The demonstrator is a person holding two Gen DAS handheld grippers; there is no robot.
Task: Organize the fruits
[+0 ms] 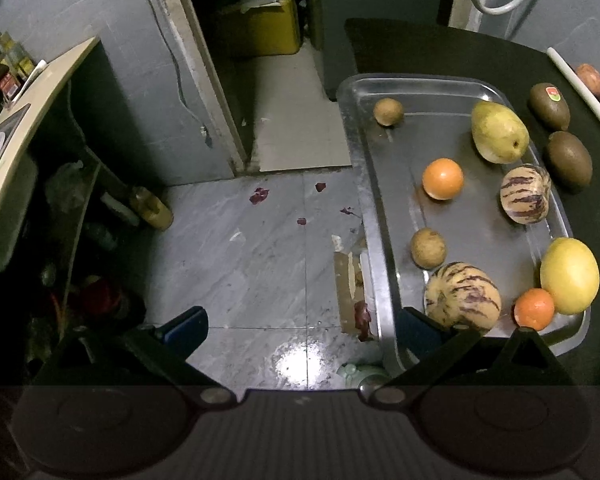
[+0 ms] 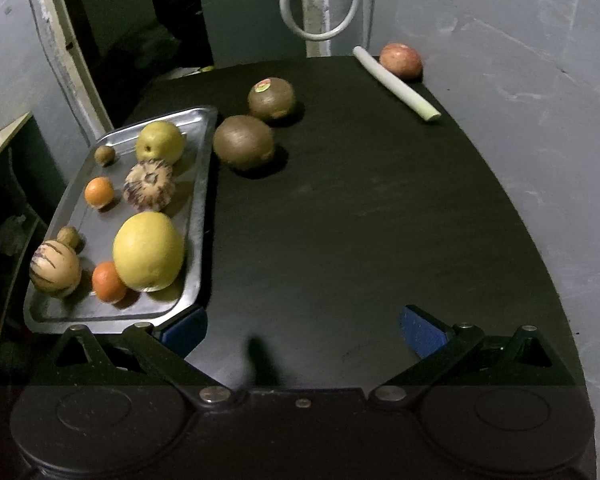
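A steel tray (image 1: 372,208) (image 2: 198,216) lies on the black table (image 2: 360,220) and holds a pear (image 1: 498,132), two oranges (image 1: 443,179), two striped melons (image 1: 462,295), a big yellow citrus (image 2: 148,251) and two small brown fruits (image 1: 428,247). Two kiwis (image 2: 244,142) (image 2: 271,99) rest on the table beside the tray. A red apple (image 2: 401,60) sits at the far edge behind a white leek stalk (image 2: 396,84). My left gripper (image 1: 304,330) hangs open over the floor, left of the tray. My right gripper (image 2: 304,330) is open above the table's near part, holding nothing.
To the left of the table lies a grey tiled floor (image 1: 252,248) with red stains. A counter (image 1: 40,120) with bottles stands at far left, clutter beneath it. A grey wall (image 2: 520,80) bounds the table's right side. A white hose (image 2: 320,20) hangs behind.
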